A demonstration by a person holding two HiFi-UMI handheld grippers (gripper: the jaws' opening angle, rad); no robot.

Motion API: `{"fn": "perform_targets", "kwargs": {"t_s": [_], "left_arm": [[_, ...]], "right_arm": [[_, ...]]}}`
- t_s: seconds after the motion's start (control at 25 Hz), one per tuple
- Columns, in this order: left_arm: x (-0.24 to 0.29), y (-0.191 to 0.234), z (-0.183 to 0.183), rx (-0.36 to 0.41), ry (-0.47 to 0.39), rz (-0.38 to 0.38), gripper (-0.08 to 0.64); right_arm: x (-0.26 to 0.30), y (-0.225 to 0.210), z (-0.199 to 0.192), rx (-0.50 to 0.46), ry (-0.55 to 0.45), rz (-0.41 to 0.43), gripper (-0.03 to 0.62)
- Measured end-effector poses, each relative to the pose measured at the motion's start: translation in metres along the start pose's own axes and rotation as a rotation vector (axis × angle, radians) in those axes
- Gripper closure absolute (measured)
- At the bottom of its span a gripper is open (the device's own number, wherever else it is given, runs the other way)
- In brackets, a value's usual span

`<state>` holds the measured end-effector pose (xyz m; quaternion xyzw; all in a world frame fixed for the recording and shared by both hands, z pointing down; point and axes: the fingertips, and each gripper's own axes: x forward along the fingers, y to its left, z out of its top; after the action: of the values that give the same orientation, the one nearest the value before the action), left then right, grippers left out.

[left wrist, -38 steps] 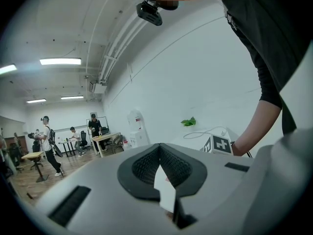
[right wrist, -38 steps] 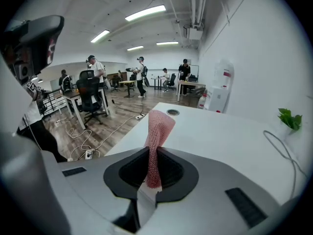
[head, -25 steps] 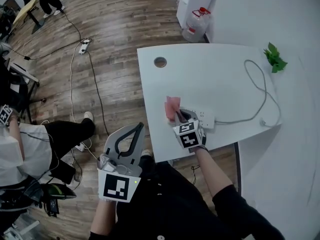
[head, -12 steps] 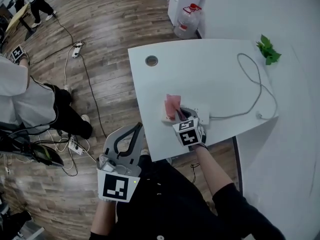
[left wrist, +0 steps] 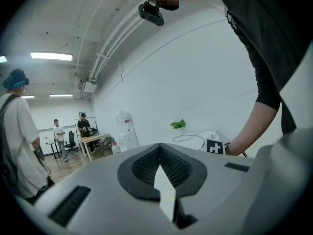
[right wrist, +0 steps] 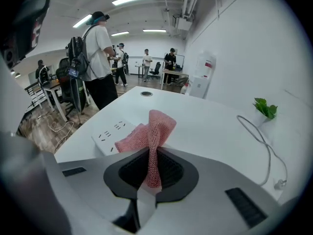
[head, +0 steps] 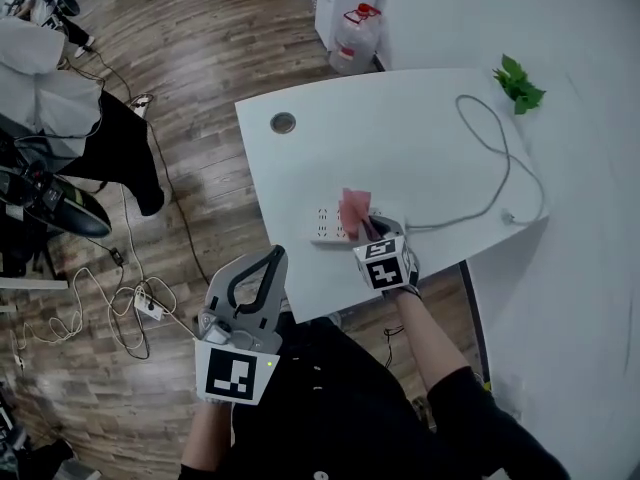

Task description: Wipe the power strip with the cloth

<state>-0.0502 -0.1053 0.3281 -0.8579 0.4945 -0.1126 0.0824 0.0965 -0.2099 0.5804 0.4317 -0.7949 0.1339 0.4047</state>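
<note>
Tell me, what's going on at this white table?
A person is working at a white table with a hand-held gripper in each hand. The right hand-held gripper is shut on a pink cloth, which lies over the right part of a white power strip near the table's front edge. The strip's left end, with its sockets, is uncovered. The left hand-held gripper is shut and empty, held off the table in front of the person.

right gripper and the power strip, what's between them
The pink cloth, pinched by the right gripper, drapes onto the power strip; the right gripper view shows it.
</note>
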Motion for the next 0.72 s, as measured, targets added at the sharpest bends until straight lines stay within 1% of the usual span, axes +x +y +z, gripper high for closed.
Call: {"fn": "perform_targets", "kwargs": {"t_s": [0.24, 0.52, 0.72], "left_arm": [[0.01, -0.012, 0.005, 0.005, -0.01, -0.037, 0.546], [0.024, -0.029, 0.01, 0.008, -0.02, -0.085, 0.546], [0.032, -0.038, 0.011, 0.006, -0.016, -0.118, 0.546]], "right_arm": [[-0.01, -0.032, -0.015, 0.046, 0.018, -0.061, 0.531], [-0.024, -0.073, -0.04, 0.103, 0.044, -0.133, 0.531], [-0.034, -0.091, -0.054, 0.131, 0.064, -0.17, 0.531]]}}
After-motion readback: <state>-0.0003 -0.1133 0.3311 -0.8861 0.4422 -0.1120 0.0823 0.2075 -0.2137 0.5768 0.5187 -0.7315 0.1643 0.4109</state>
